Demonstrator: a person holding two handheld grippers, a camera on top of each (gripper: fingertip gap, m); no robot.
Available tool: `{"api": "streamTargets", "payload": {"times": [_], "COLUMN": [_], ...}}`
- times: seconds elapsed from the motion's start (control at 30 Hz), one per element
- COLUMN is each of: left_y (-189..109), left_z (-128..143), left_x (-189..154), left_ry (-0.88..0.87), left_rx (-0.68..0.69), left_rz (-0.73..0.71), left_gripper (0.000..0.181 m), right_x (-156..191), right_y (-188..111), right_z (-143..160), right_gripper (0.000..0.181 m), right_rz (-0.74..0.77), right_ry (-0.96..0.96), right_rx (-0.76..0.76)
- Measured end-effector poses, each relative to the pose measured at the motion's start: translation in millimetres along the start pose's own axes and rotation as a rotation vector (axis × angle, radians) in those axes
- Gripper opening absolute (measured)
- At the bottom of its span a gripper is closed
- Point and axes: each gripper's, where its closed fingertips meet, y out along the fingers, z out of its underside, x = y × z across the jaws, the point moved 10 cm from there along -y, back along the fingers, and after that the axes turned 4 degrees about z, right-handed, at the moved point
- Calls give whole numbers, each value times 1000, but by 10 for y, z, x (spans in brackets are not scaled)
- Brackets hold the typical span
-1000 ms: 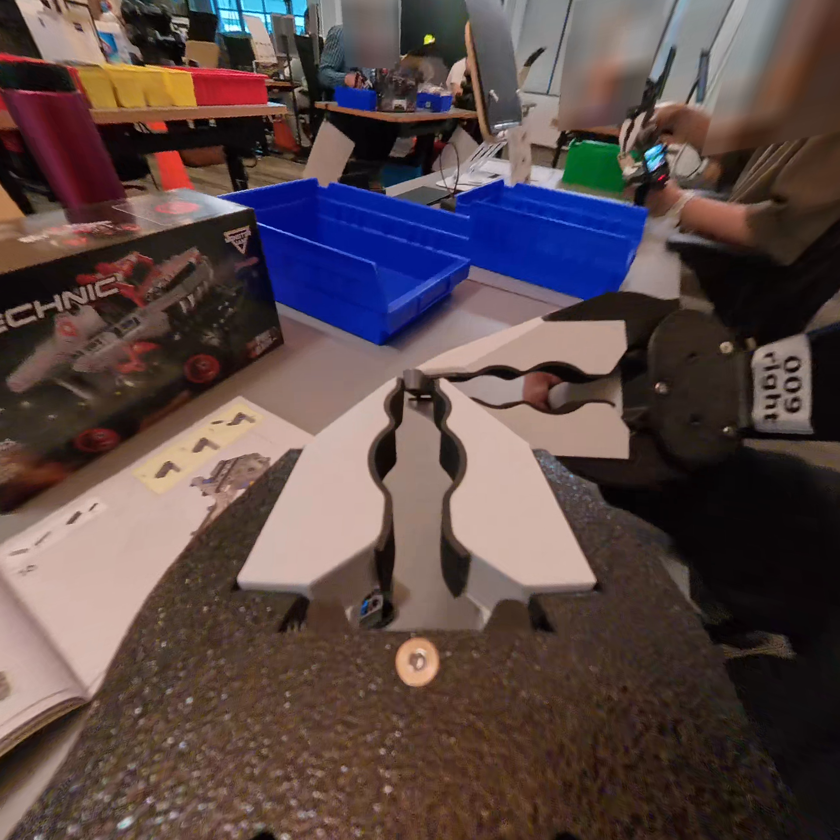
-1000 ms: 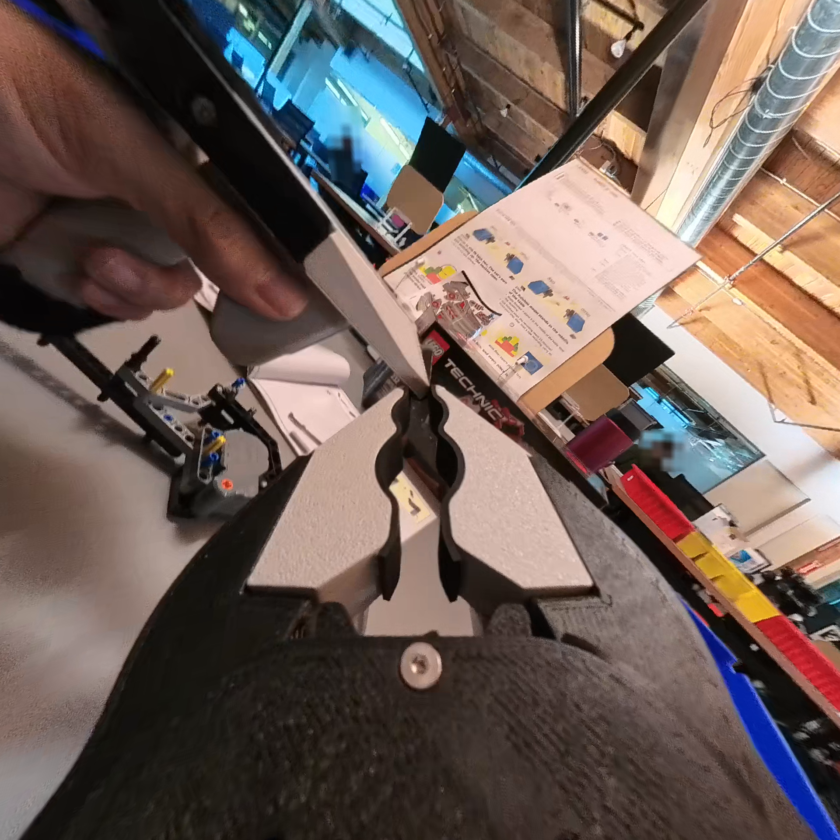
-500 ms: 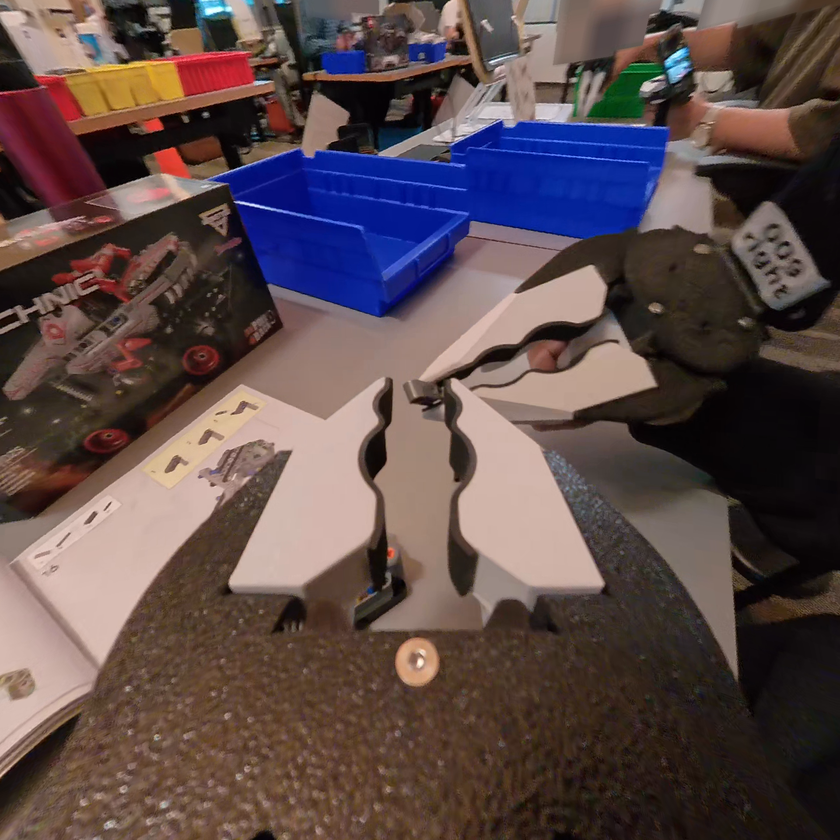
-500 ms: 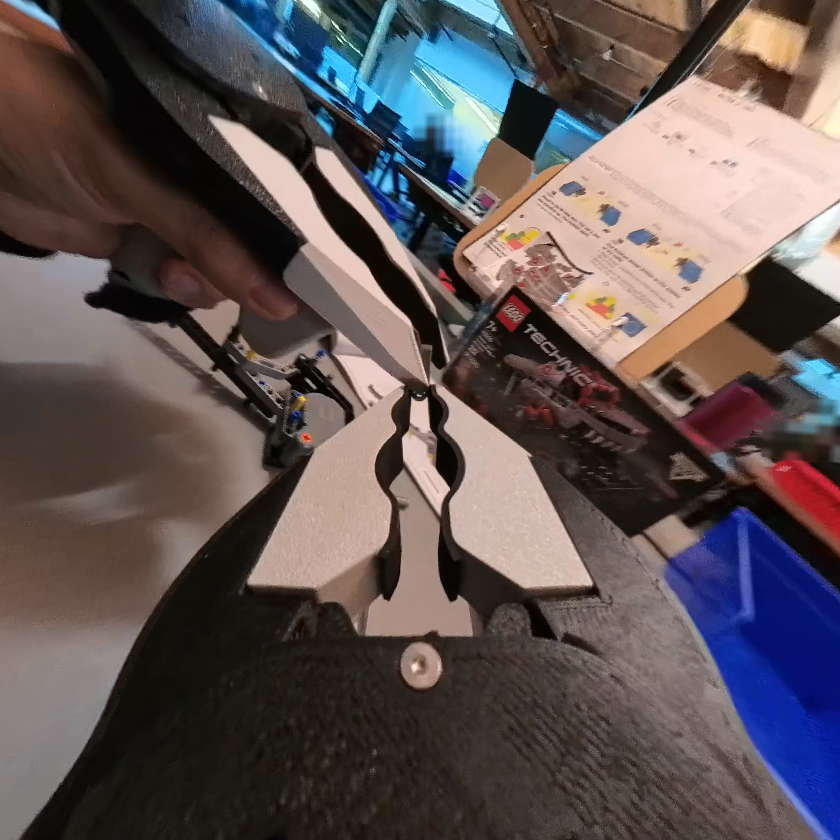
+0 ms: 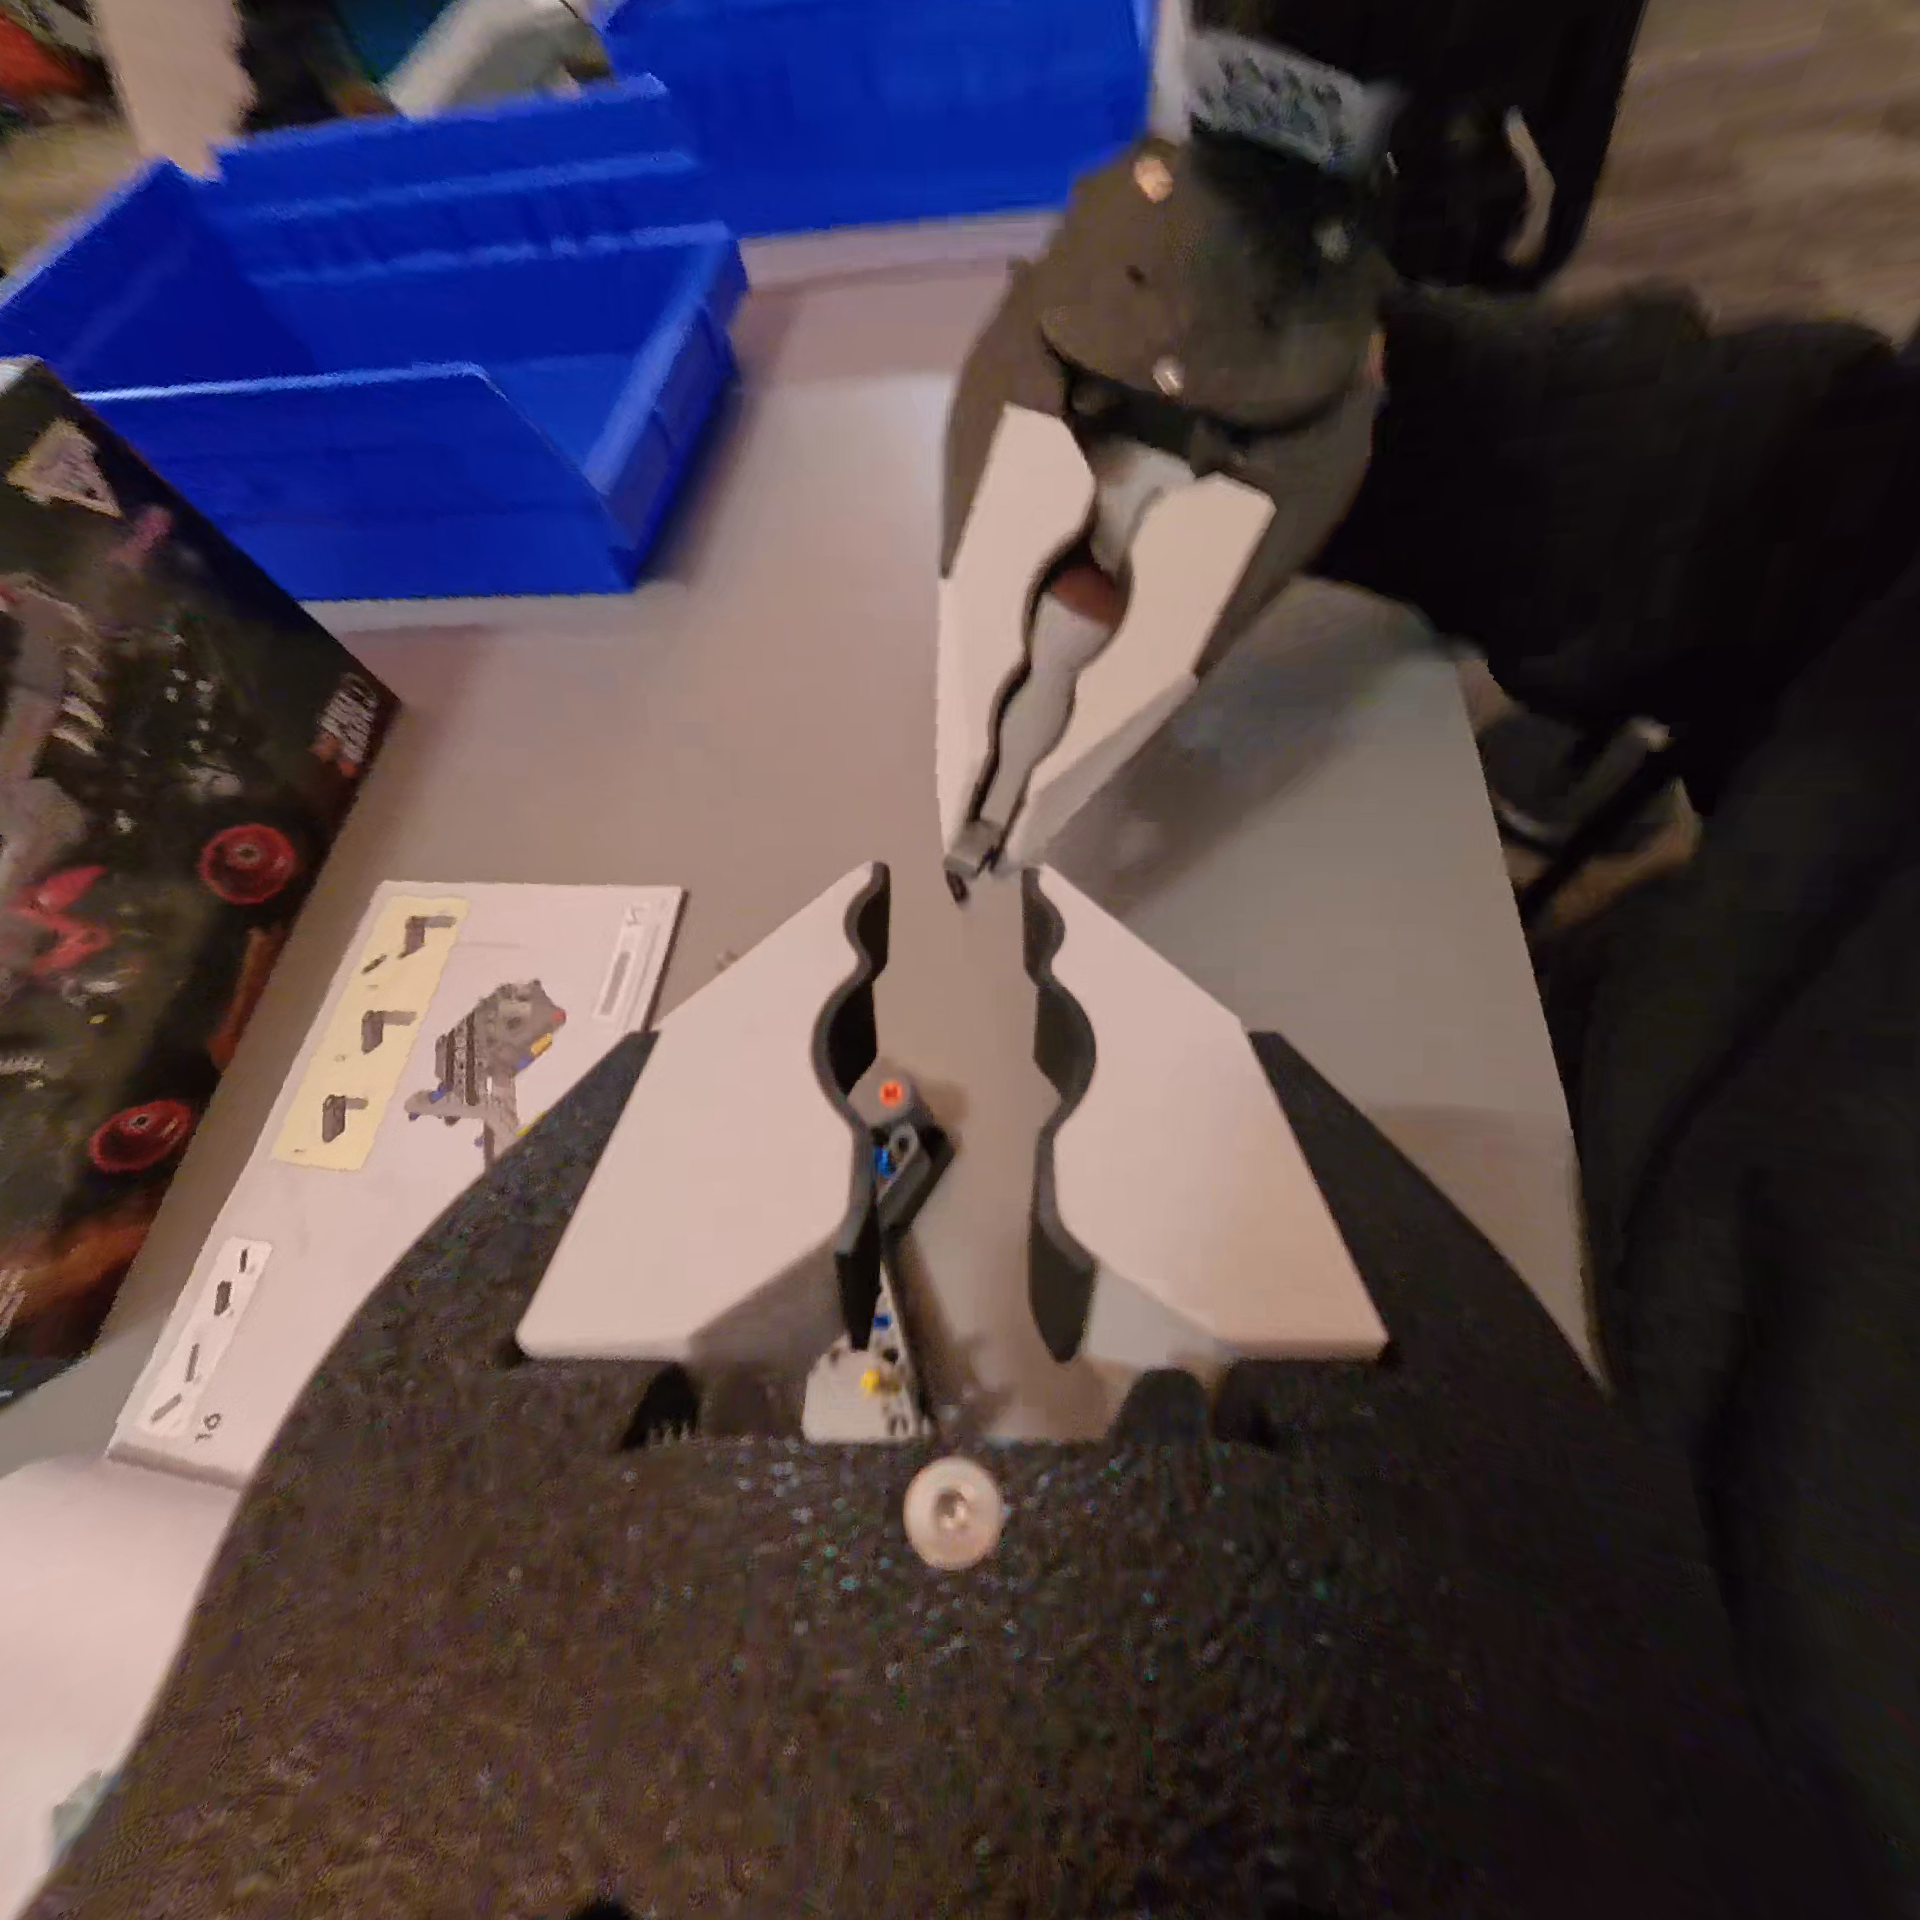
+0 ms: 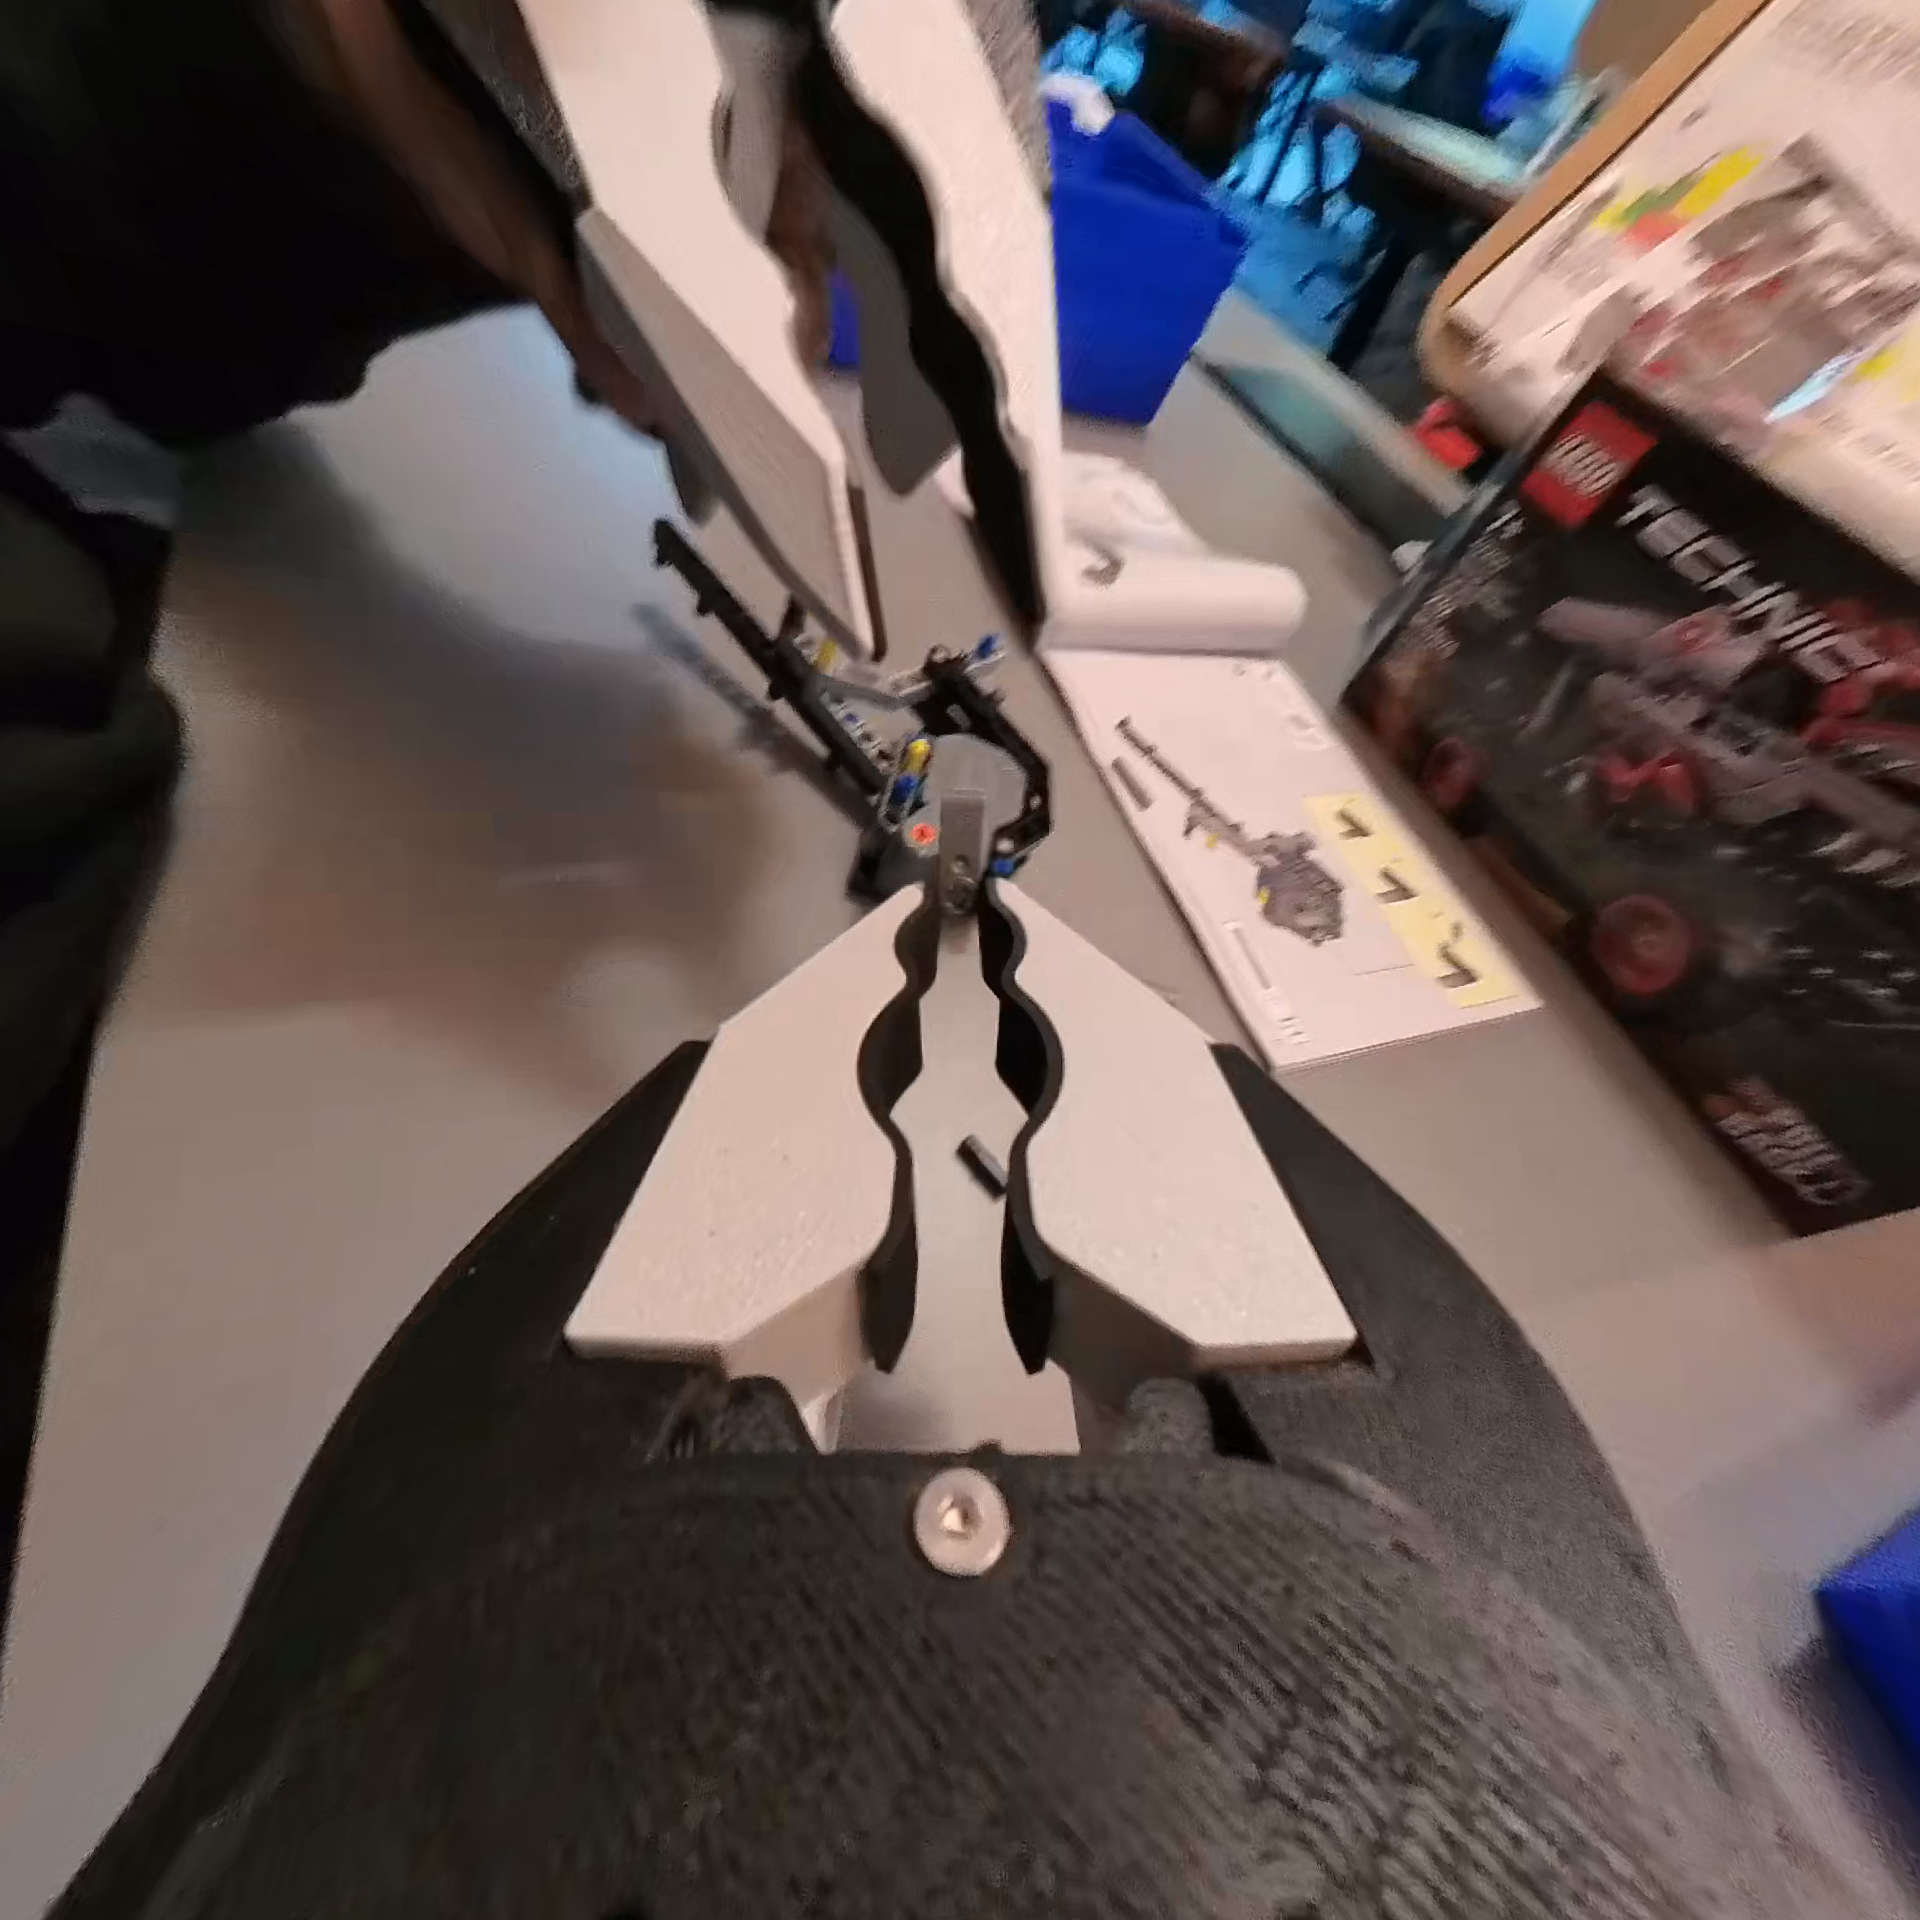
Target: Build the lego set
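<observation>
Now your right gripper [image 6: 961,894], pinching a small grey piece [image 6: 964,831], points straight at the half-built model [image 6: 904,758] lying beneath your wide-open, empty left gripper [image 5: 956,894].

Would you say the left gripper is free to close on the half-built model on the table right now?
Probably yes: the left gripper is open and empty, with the model on the table showing between its fingers and nothing in between.
</observation>
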Motion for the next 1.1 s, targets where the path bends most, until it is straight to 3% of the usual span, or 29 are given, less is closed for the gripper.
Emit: {"api": "streamTargets", "payload": {"times": [0.17, 0.37, 0.73, 1.0, 1.1], "left_y": [-190, -304, -175, -67, -48], "left_z": [93, 182, 249, 293, 287], "left_x": [45, 21, -181, -278, -275], "left_ry": [68, 39, 27, 56, 55], "left_rx": [144, 139, 231, 235, 219], "left_rz": [-6, 52, 158, 144, 135], "left_gripper": [19, 14, 13, 13, 2], "right_x": [-30, -6, 229, 302, 310], "right_y": [42, 106, 277, 372, 387], "right_z": [20, 15, -31, -103, -107], "right_gripper": [6, 6, 6, 6, 6], "right_rz": [-116, -220, -381, -396, -399], "right_ry": [81, 273, 239, 200, 200], "right_rx": [97, 143, 202, 185, 185]}}
